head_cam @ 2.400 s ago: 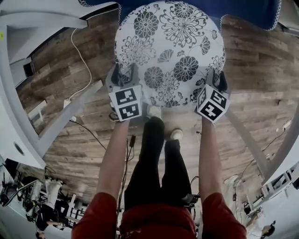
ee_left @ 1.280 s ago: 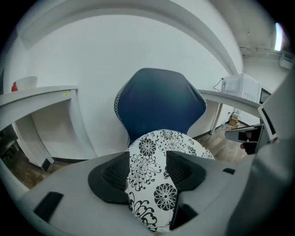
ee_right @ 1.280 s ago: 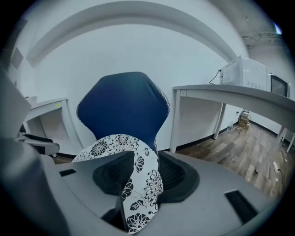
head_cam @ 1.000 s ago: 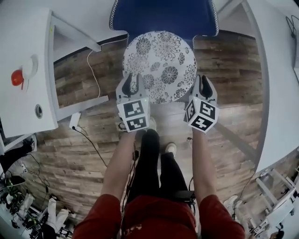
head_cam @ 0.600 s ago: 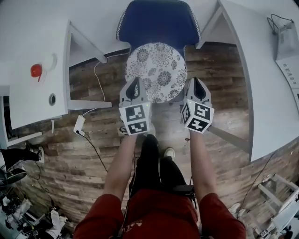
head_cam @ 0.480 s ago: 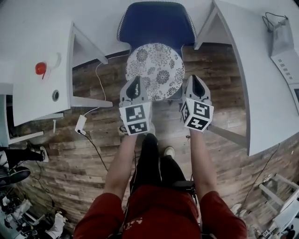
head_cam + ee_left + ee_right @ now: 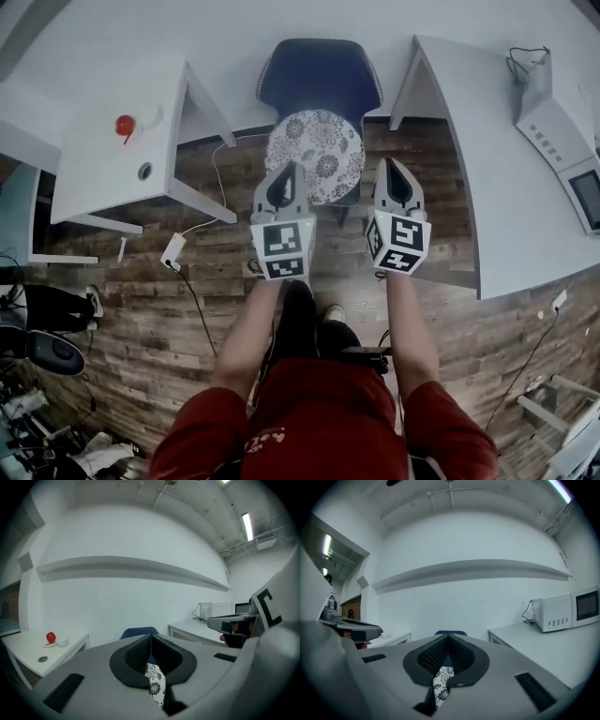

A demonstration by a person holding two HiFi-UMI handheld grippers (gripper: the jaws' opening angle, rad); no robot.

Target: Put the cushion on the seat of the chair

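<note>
The left gripper and right gripper still pinch the floral cushion by its near edge, now pitched upward, nearer the blue chair.

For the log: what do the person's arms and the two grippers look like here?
The left gripper and right gripper are pale grey tapering wedges. Each carries a white cube with black square markers: left cube, right cube. Black ribbed pads line the jaws. No cables show on them. The person wears short red sleeves; the forearms are bare.
</note>
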